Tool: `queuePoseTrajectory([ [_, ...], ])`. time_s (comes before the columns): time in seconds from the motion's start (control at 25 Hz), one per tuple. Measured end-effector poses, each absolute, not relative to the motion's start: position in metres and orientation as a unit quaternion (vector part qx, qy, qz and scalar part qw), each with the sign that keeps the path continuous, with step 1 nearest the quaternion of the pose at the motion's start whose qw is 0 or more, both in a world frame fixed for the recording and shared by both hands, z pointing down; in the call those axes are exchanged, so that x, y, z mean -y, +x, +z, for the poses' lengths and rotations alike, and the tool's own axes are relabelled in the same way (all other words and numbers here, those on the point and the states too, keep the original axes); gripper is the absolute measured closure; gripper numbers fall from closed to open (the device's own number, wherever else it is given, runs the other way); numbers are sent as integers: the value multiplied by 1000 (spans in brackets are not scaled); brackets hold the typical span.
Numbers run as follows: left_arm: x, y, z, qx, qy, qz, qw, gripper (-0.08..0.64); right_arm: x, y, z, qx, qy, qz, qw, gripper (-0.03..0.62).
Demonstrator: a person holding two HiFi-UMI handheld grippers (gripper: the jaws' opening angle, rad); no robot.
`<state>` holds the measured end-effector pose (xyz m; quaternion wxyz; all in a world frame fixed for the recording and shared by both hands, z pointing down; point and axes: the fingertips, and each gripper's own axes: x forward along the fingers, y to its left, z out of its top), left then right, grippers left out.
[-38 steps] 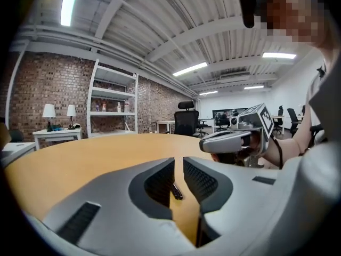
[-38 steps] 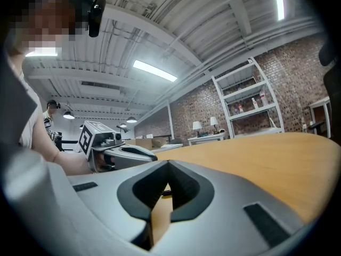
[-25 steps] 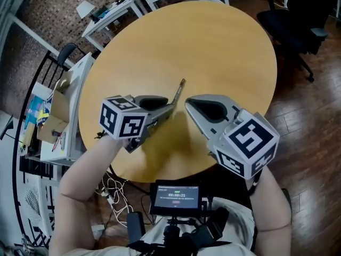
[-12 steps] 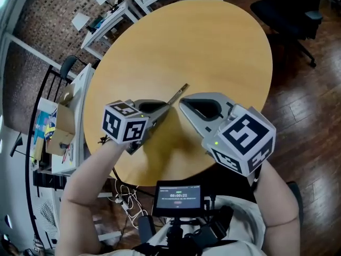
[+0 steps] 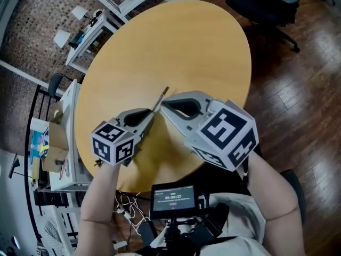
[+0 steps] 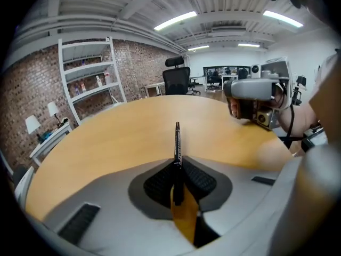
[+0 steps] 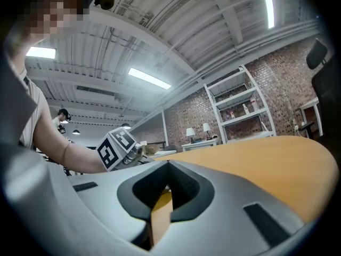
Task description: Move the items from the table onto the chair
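A thin dark pen (image 6: 177,143) sticks out forward from my left gripper (image 6: 176,167), over the round wooden table (image 5: 202,47). The left jaws have just been closing and now pinch the pen's rear end between their black pads. In the head view the pen (image 5: 160,97) points up and to the right from the left gripper (image 5: 151,114). My right gripper (image 5: 164,103) hovers close beside it, with its tips almost touching the pen. The right gripper (image 7: 168,167) has its tips together and holds nothing. A black office chair (image 5: 266,4) stands beyond the table's far right.
A white shelf with cardboard boxes (image 5: 53,143) stands left of the table. A white desk with lamps (image 5: 90,28) is at the back left. Dark wood floor (image 5: 298,100) lies to the right. A small screen (image 5: 171,199) hangs at the person's chest.
The left jaws have closed onto the pen, which earlier lay between them on the table. The left gripper has rolled a little. The right gripper has kept its place.
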<state>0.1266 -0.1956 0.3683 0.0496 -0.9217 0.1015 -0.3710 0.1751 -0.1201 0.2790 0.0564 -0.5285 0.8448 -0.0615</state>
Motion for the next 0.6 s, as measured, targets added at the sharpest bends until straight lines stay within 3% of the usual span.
queuePoseTrajectory([
  [0.6, 178, 96, 278, -179, -974, -137, 12, 509, 112, 174, 272, -846, -527, -63, 51, 584],
])
